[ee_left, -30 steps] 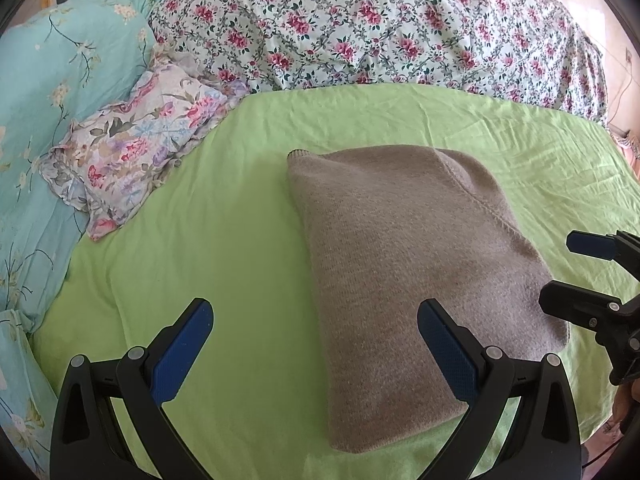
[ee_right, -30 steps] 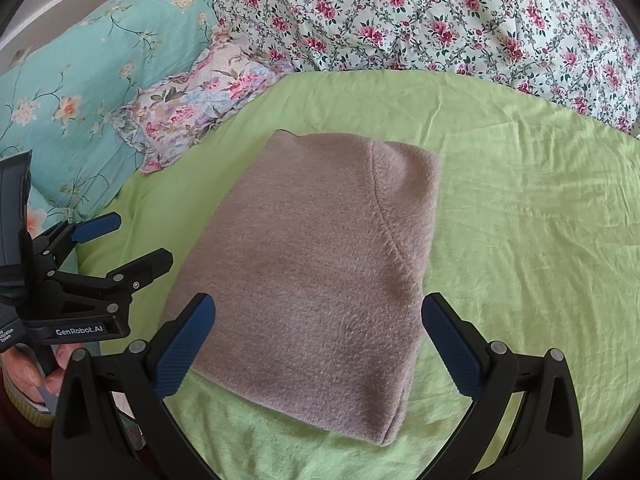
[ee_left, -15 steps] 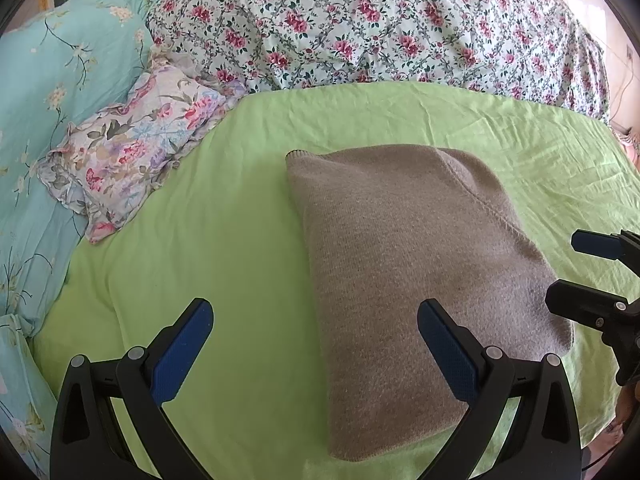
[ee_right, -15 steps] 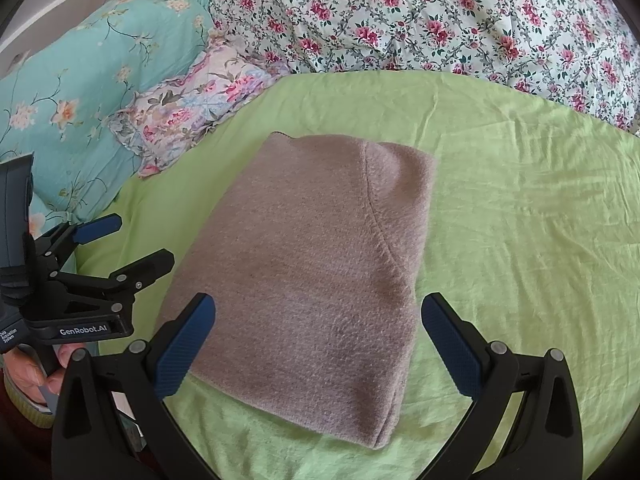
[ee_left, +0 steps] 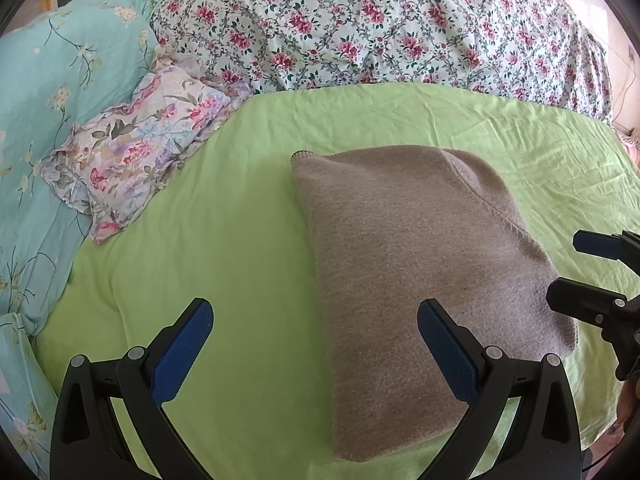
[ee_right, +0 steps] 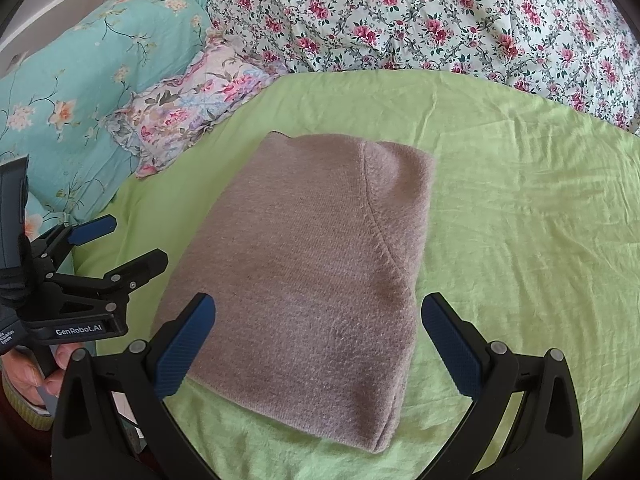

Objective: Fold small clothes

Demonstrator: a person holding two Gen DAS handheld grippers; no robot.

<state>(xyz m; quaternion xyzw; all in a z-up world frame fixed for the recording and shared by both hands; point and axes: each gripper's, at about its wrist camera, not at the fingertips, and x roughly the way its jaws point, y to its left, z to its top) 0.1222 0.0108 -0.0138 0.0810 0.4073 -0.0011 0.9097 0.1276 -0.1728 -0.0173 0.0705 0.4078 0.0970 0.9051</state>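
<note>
A grey-brown knitted sweater [ee_left: 416, 272] lies folded into a neat rectangle on the green sheet [ee_left: 224, 240]; the right wrist view shows the sweater [ee_right: 312, 272] flat, with a sleeve seam curving down its right side. My left gripper [ee_left: 314, 350] is open, hovering above the sweater's near left edge with nothing between its fingers. Over the sweater's near end my right gripper [ee_right: 318, 346] is open and empty as well. Each gripper shows in the other's view: the right gripper [ee_left: 576, 272] at the right edge, the left gripper [ee_right: 124, 244] at the left, held by a hand [ee_right: 28, 372].
A small floral pillow [ee_left: 136, 152] lies at the sheet's left. A teal floral quilt [ee_left: 52, 92] runs along the left side. A white quilt with pink flowers [ee_left: 380, 28] is heaped across the back. Bare green sheet [ee_right: 532, 220] spreads right of the sweater.
Both grippers have drifted back slightly from the sweater, which appears a little farther away. Jaws stay open; the sweater has not moved.
</note>
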